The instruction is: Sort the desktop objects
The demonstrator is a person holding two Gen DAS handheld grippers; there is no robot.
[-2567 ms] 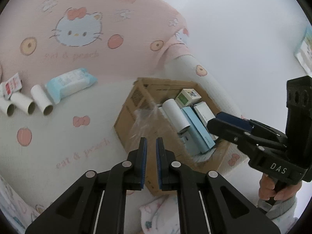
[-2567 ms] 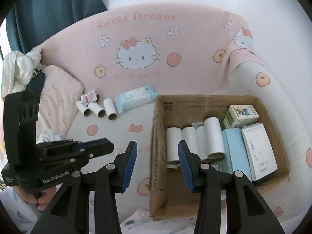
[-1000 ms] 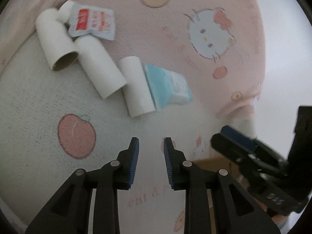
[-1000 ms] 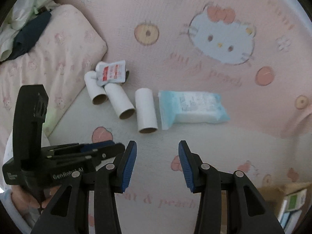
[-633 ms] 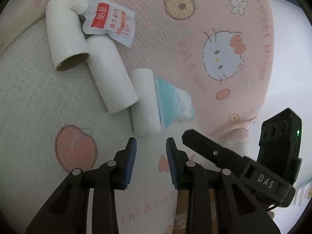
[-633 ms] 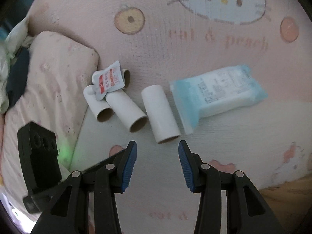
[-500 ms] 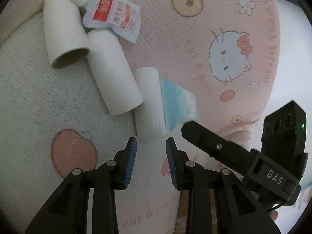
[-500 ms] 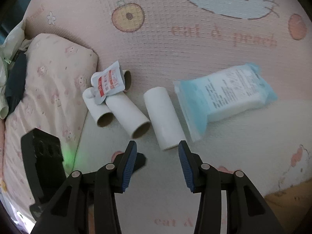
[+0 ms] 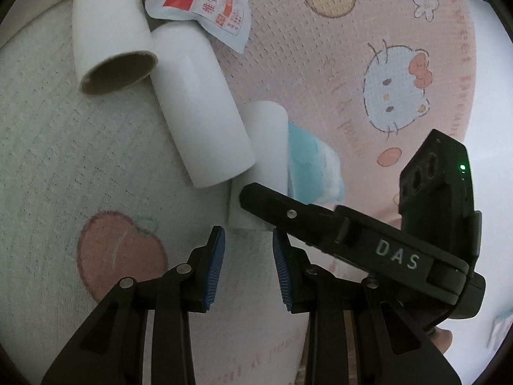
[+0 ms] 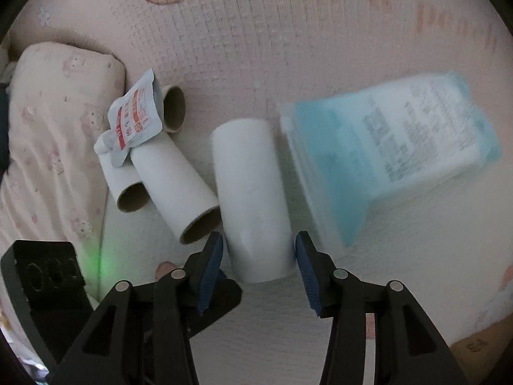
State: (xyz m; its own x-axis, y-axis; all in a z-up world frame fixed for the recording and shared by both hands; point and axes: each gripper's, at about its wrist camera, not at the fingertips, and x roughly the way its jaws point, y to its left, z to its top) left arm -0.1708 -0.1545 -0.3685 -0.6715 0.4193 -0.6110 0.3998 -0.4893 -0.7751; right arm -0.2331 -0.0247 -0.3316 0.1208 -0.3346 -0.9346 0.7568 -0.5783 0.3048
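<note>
In the right wrist view, the right gripper (image 10: 258, 258) is seen with its jaws parted about halfway, and the near end of a white tube (image 10: 253, 199) lies between the blue pads. A sliver of gap shows at each pad, so no squeeze can be confirmed. The tube's open end is hidden by its own rim. At 9 o'clock of it, a second tube (image 10: 179, 189) lies tilted, its brown mouth just beside the left pad. A third tube (image 10: 123, 183) is partly covered by a red-and-white pouch (image 10: 134, 118), and of a fourth tube (image 10: 174, 109) only the mouth shows behind the pouch. At 3 o'clock of the middle tube a blue wipes pack (image 10: 394, 157) lies blurred, its print unreadable. All rest on a pale mat (image 10: 256, 337); a pink pillow (image 10: 48, 134) is cut off at 9 o'clock, and a brown corner at 5 o'clock is too cropped to name.

In the left wrist view, the left gripper (image 9: 248, 266) is seen partly open with only mat between its pads. Its jaws have just been opening. The right gripper's black body crosses at 3 o'clock, hiding the near end of the tube and most of the pack. A fingertip (image 9: 444, 337) shows below it.
</note>
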